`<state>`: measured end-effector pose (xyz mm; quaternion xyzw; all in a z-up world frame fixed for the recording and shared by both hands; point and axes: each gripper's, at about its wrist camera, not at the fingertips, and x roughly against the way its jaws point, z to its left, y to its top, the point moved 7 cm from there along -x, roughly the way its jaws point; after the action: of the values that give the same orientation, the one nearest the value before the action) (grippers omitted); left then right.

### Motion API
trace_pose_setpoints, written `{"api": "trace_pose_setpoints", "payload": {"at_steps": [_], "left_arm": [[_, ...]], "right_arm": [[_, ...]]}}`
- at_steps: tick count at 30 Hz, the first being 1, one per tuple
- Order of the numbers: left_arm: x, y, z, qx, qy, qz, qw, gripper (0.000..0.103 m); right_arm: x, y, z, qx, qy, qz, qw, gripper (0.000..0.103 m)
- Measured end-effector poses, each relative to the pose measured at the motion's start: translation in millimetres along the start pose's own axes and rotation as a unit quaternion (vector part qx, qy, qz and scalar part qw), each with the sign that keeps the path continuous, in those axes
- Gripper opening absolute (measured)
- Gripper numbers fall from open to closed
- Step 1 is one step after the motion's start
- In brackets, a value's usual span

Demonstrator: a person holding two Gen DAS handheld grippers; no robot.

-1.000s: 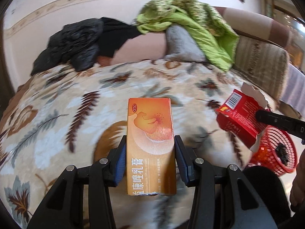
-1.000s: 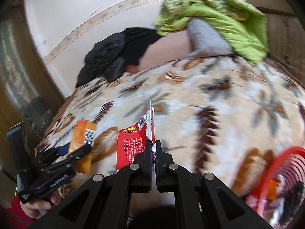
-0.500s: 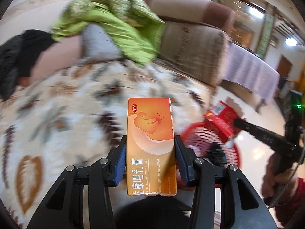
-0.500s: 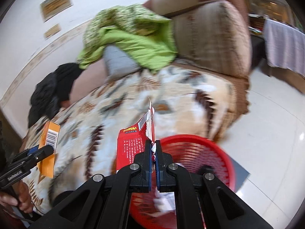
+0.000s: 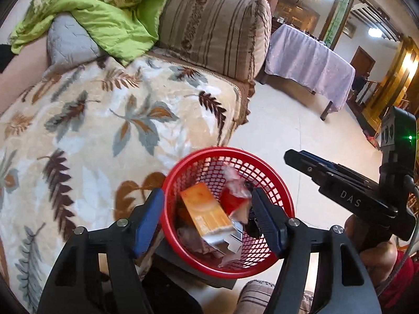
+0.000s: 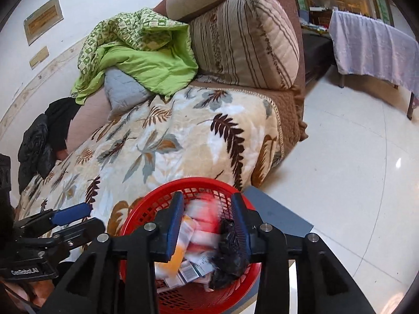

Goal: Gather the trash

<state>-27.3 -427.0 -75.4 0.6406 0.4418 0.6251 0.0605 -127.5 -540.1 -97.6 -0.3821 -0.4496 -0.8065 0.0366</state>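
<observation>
Releasing: both grippers' jaws opening over red basket [image 5: 284, 198], nothing pinched
Risk: orange box [image 5: 207, 213] bouncing off piled trash, tipping out

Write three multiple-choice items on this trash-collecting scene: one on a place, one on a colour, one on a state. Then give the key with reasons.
1. Where is the orange cardboard box?
A. On the leaf-patterned blanket
B. Inside the round red plastic mesh basket
C. On the table with the lilac cloth

2. What colour is the crumpled quilt at the back of the sofa?
A. Green
B. Blue
C. Red

3. How do the left gripper's jaws stand?
A. Clamped on the orange box
B. Apart, holding nothing
C. Pinching the blanket

Key: B, the box lies among the litter within the basket rim. A, the quilt is lime green in both views. B, the left gripper has its jaws opening, its blue pads clear of the box below; the blanket lies untouched.
</observation>
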Motion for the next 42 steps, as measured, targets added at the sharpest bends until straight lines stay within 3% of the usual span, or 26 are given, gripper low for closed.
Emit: {"api": "trace_pose_setpoints", "payload": {"at_steps": [3, 5, 7, 12, 17, 20, 23, 28, 31, 34, 42], "left_arm": [[21.5, 3.5, 13.5, 0.006, 0.02, -0.027, 0.9994, 0.077], [42.1, 4.2, 27.2, 0.012, 0.042, -0.055, 0.9975, 0.083], [65.6, 0.7, 45.0, 0.021, 0.066, -0.083, 0.9941, 0.086], [119.4, -22.3, 90.1, 0.054, 0.12, -0.124, 0.9835, 0.094], [159.4, -57.7, 117.1, 0.056, 0.175, -0.141, 0.9727, 0.096], [176.6, -80.3, 130.2, 0.06, 0.212, -0.141, 0.9653, 0.099], [188.8, -95.1, 137.4, 0.063, 0.253, -0.148, 0.9539, 0.1], [199.5, -107.3, 139.4, 0.021, 0.332, -0.145, 0.9317, 0.102], [199.4, -108.4, 135.4, -0.002, 0.357, -0.144, 0.9231, 0.102], [198.0, -108.1, 132.9, -0.007, 0.357, -0.146, 0.9225, 0.102], [186.9, -109.8, 132.1, -0.001, 0.334, -0.131, 0.9334, 0.102]], "right_arm": [[10.6, 6.0, 13.5, 0.008, -0.011, -0.014, 1.0, 0.052], [21.5, 8.9, 27.4, 0.021, -0.039, -0.037, 0.998, 0.077], [35.0, 8.5, 45.6, 0.034, -0.078, -0.064, 0.994, 0.092], [50.2, -3.8, 92.2, 0.054, -0.108, -0.079, 0.99, 0.102], [62.7, -29.7, 121.4, 0.05, -0.16, -0.093, 0.981, 0.103], [64.6, -45.8, 131.5, 0.05, -0.184, -0.078, 0.978, 0.103], [62.3, -61.4, 142.4, 0.061, -0.173, -0.056, 0.981, 0.103], [65.9, -71.0, 145.4, 0.067, -0.182, -0.047, 0.98, 0.103], [69.0, -73.4, 147.1, 0.069, -0.186, -0.047, 0.979, 0.103], [69.0, -74.1, 148.7, 0.073, -0.188, -0.046, 0.978, 0.103], [61.9, -76.0, 148.4, 0.072, -0.182, -0.031, 0.98, 0.103]]}}
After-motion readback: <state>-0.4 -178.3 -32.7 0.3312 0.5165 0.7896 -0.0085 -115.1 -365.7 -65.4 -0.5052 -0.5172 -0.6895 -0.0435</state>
